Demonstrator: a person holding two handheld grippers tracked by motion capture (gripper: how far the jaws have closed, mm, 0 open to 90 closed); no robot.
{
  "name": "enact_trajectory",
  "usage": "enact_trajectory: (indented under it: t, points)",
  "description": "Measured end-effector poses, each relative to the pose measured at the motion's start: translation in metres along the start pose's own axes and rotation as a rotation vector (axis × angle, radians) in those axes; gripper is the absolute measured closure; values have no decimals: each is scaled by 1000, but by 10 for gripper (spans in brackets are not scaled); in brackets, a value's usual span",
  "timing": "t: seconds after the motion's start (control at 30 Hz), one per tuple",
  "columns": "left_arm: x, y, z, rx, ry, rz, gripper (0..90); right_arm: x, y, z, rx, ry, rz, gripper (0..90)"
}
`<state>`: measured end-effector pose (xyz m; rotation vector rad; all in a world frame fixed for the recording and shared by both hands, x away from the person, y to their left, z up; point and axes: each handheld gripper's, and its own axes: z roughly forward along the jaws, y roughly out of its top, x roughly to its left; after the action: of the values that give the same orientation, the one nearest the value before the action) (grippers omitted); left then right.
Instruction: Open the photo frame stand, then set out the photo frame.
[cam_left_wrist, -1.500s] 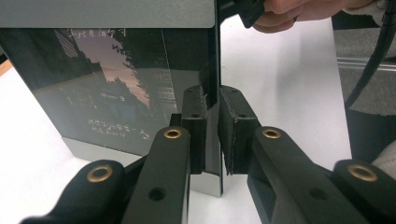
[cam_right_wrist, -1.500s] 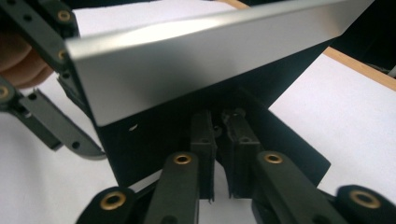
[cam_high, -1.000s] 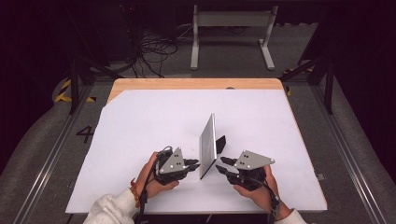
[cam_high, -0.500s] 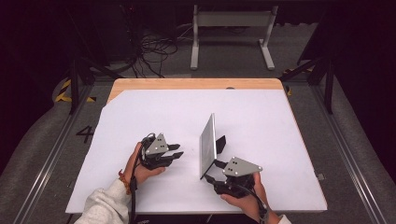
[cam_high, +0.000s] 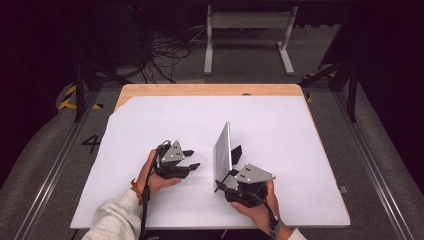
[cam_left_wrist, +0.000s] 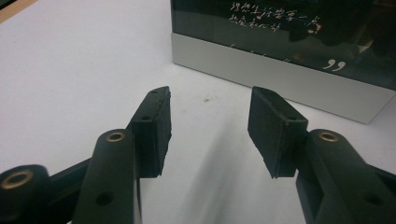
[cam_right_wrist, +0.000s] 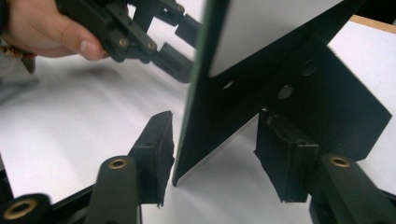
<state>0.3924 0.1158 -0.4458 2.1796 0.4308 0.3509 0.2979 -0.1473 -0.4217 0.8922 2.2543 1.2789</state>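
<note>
A picture frame (cam_high: 223, 152) stands upright on the white table (cam_high: 150, 120), propped by a black easel back (cam_high: 236, 152). Its dark glass front with white writing (cam_left_wrist: 280, 42) faces my left gripper (cam_left_wrist: 210, 130), which is open and empty a short way off. In the high view the left gripper (cam_high: 192, 159) sits left of the frame. My right gripper (cam_right_wrist: 215, 154) is open, its jaws straddling the near bottom corner of the frame (cam_right_wrist: 210, 102), one on each side, with small gaps. The easel back (cam_right_wrist: 327, 98) is beside its right jaw. From above, the right gripper (cam_high: 222, 182) sits at the frame's near end.
The white sheet covers a wooden tabletop (cam_high: 210, 90). Beyond the far edge are floor cables (cam_high: 160, 50) and a grey stand (cam_high: 247, 30). The other hand (cam_right_wrist: 42, 23) and left gripper (cam_right_wrist: 163, 37) lie beyond the frame in the right gripper view.
The left gripper has drawn back to the left, away from the frame. The right gripper has shifted left, bringing its jaws around the frame's near corner. The frame has stayed put.
</note>
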Motion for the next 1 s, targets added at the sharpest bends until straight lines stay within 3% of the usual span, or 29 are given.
enact_trajectory:
  t: [0.53,0.67,1.0]
  points:
    - [1,3,3,-3,10,-8,414,5,0,7,2,-28,0,483]
    - [1,3,3,1,6,-5,409,5,0,9,3,-36,4,524]
    - [2,6,3,2,-9,-6,334,-1,-3,4,4,14,9,602]
